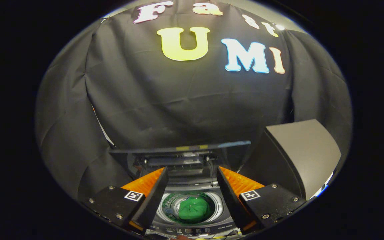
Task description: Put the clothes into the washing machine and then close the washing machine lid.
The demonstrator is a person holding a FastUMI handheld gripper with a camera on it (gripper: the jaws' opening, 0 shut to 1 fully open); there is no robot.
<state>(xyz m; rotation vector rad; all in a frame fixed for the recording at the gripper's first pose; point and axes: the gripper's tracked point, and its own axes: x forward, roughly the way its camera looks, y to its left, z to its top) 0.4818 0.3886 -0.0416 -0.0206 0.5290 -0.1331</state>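
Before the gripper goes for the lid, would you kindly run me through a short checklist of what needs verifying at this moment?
1. Clothes in the drum: ok. The green garment lies bunched inside the washing machine drum, seen between the fingers.
2. Gripper free of cloth: ok. The gripper is open with nothing between its fingers.
3. Cloth clear of the drum rim: ok, as far as the gap between the fingers shows; the sides are hidden behind them.
4. Lid position: not ok yet. The lid stands raised beyond the fingers, edge-on, so the machine is open.
5. Path to the lid: cannot tell. A dark grey box stands close to the right of the machine.
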